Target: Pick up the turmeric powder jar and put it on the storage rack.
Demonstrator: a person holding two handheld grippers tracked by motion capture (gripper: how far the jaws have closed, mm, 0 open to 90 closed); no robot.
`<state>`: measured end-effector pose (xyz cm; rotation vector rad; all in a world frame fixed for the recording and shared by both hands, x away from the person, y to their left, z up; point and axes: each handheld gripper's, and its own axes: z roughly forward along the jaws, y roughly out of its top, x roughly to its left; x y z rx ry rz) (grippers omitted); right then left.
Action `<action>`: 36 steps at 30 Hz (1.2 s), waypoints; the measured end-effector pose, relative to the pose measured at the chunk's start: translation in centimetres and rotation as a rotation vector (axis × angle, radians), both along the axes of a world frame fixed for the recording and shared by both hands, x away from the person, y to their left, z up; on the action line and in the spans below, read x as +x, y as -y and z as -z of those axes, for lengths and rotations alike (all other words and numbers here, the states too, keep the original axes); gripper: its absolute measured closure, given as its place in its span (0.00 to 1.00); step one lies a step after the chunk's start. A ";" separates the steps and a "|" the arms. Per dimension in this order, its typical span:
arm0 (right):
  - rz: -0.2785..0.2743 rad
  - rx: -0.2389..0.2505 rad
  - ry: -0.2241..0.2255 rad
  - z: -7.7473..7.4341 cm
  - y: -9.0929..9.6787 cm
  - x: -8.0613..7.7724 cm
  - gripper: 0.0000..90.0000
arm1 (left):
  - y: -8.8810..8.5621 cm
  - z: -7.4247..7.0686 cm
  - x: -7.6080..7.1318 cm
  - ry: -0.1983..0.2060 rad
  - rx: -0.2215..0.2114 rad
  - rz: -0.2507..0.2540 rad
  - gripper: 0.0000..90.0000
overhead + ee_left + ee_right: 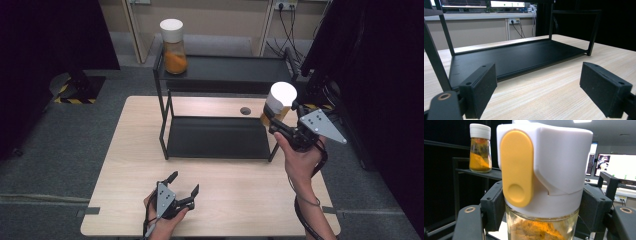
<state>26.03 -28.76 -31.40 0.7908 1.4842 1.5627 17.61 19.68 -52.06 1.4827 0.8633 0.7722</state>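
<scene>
Clenched on a spice jar (278,106), the right gripper (280,125) is seen in the high view held up off the table (125,165) at the right end of the black rack (220,137). The jar's long axis is upright, its white cap on top, and the rack's upper shelf (235,67) lies beyond and to the left of it. A second jar (173,47) already stands at the left end of that shelf. The left gripper (184,186) is rested low on the near table edge, released, with nothing between its jaws.

From the left gripper view, the open pads (481,87) are shown apart over bare wood, with the rack's bottom shelf (516,57) just ahead.

From the right gripper view, the held jar (541,170) is gripped just under its cap, orange powder visible below. The other jar (480,148) is seen upright on the shelf to the left and farther off. Judged from this, the right hand is much the nearer to the shelf, and the jar would need to be carried leftward and over the shelf rim.
</scene>
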 end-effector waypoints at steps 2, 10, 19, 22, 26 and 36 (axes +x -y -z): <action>0.000 0.000 -0.001 -0.2 -0.1 0.1 0.35 | 0.0 0.0 0.0 0.000 0.000 0.000 0.15; 0.003 0.001 0.000 -0.9 -0.4 0.8 0.34 | 0.0 0.0 0.0 -0.001 -0.001 0.000 0.15; 0.007 0.001 0.005 -2.0 -0.7 1.5 0.34 | 0.0 0.0 0.0 -0.002 -0.002 0.000 0.15; 0.006 -0.002 0.006 -2.3 -0.9 1.8 0.34 | 0.0 0.0 0.0 -0.003 -0.003 0.001 0.15; 0.006 0.003 0.005 -2.7 -1.1 2.1 0.34 | 0.0 0.0 0.0 -0.001 -0.003 0.001 0.15; 0.009 0.007 0.009 -3.5 -1.4 2.6 0.34 | 0.0 0.0 0.0 -0.002 -0.005 0.000 0.15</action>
